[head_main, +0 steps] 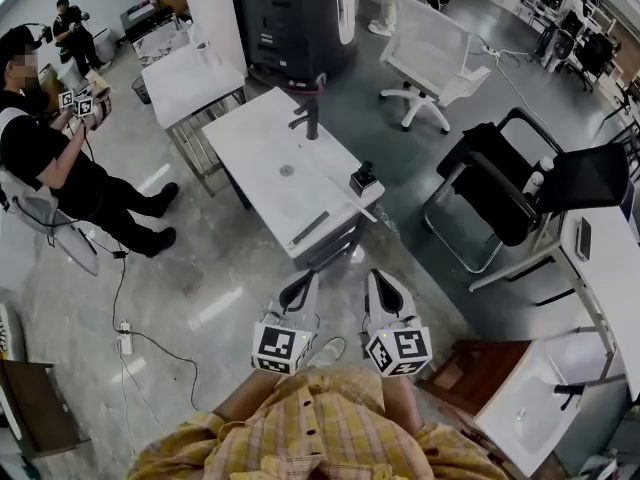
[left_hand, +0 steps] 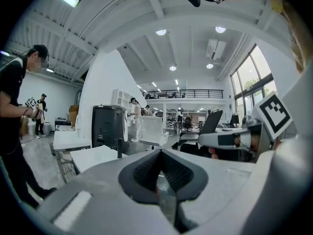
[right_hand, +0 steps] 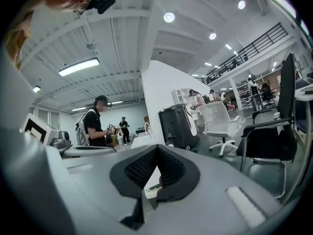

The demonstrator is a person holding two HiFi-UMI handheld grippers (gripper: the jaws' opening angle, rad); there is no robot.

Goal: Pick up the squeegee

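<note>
A white table [head_main: 265, 143] with a black faucet [head_main: 310, 113] stands ahead of me in the head view. Near its front edge lies a long grey bar [head_main: 309, 229]. At the right corner a black knob-like handle [head_main: 363, 178] sits by a thin white strip [head_main: 366, 208]; I cannot tell which of these is the squeegee. Both grippers hover over the floor, short of the table, side by side. My left gripper [head_main: 297, 290] [left_hand: 160, 153] is shut and empty. My right gripper [head_main: 378, 284] [right_hand: 156, 151] also has its jaws together with nothing between them.
A person in black [head_main: 50, 158] stands at left holding grippers. A second white table [head_main: 185, 83] and a black cabinet [head_main: 295, 18] are behind. A white chair [head_main: 430, 58], a black chair [head_main: 520, 183] and a desk [head_main: 600, 268] fill the right. A cable [head_main: 125, 338] crosses the floor.
</note>
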